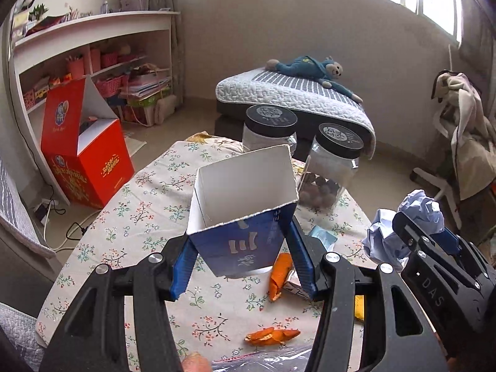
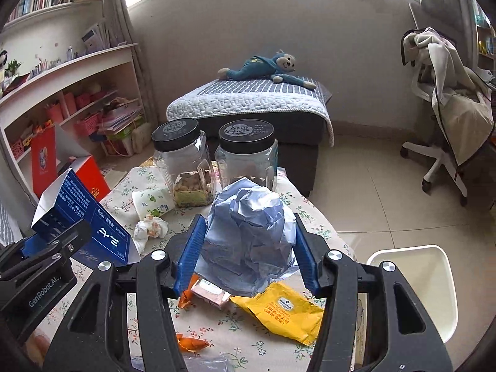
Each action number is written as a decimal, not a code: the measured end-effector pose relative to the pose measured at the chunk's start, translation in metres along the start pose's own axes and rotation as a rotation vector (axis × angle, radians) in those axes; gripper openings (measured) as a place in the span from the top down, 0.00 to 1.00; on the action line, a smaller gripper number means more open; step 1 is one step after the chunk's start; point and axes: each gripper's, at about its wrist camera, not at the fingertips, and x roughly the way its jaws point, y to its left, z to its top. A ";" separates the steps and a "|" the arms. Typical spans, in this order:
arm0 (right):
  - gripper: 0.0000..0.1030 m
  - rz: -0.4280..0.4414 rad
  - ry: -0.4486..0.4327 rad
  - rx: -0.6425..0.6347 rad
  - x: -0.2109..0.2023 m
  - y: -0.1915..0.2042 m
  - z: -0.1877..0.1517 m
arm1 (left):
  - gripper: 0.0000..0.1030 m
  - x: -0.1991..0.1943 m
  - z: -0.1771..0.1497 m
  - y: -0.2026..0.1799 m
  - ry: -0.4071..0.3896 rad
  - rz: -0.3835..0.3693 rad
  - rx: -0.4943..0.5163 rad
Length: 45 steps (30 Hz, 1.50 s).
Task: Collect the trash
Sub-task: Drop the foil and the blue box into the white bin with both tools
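Both wrist views look steeply down, close over the table [image 1: 130, 217], sharing 2 jars [image 2: 183, 161].

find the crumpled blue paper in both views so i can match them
Left wrist: crumpled blue paper sits at the right edge, clamped in the right tool.
Right wrist: it fills the centre, between that tool's blue pads.
Shared landmark: the blue toy monkey on the quilted bench behind the table.

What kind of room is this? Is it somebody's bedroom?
Probably a bedroom or playroom in a home. A plush monkey lies on a quilted cushion, shelves hold books and pink baskets, and a desk chair draped with clothes stands nearby.
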 end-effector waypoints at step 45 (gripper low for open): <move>0.13 -0.468 -0.127 0.450 -0.119 -0.265 -0.026 | 0.47 -0.025 -0.074 -0.252 0.045 -0.400 0.338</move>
